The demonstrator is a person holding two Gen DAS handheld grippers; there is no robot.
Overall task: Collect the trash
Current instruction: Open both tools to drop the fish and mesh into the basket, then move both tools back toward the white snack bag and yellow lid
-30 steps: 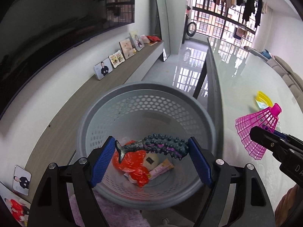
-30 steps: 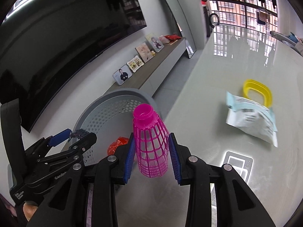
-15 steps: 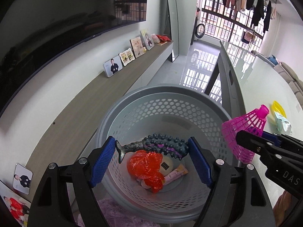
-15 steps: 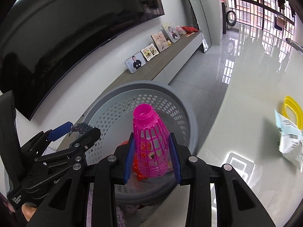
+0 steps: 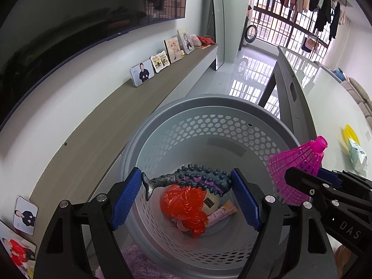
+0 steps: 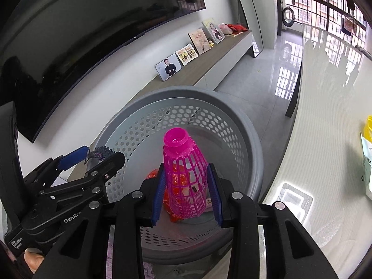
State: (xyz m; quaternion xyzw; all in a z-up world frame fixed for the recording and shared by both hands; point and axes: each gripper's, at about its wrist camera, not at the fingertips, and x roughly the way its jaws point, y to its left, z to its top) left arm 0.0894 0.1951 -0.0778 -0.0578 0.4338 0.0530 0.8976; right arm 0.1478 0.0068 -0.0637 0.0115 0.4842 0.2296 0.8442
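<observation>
1. Left wrist view shows a long wooden shelf (image 5: 97, 134) along the white wall, with photo frames (image 5: 142, 72) standing on it.
2. A shiny white table (image 6: 330, 125) is on the right side. The basket stands on the floor just beside its edge.
3. The big gray basket (image 5: 232, 125) with little holes in its wall sits under both claws. Its round top is open.
4. The left gripper (image 5: 186, 186) hangs over the basket. Its blue pads are wide apart, and each one presses on one end of the toy fish.
5. The right gripper (image 6: 187, 186) also hangs over the basket, on the table side. Its pads are close together and squeeze the pink net cone from both sides.
6. The pink net cone (image 6: 183, 174) stands up between the pads with its small round end on top.
7. The bumpy dark toy fish (image 5: 188, 180) lies sideways between the left pads, with its tail at the left pad.
8. A red plastic bag (image 5: 183, 204) lies at the bottom of the basket, with a small pink packet (image 5: 222, 212) touching it.
9. A white snack bag (image 5: 358, 158) and a yellow thing (image 5: 351, 134) lie on the table, well apart from the basket.
</observation>
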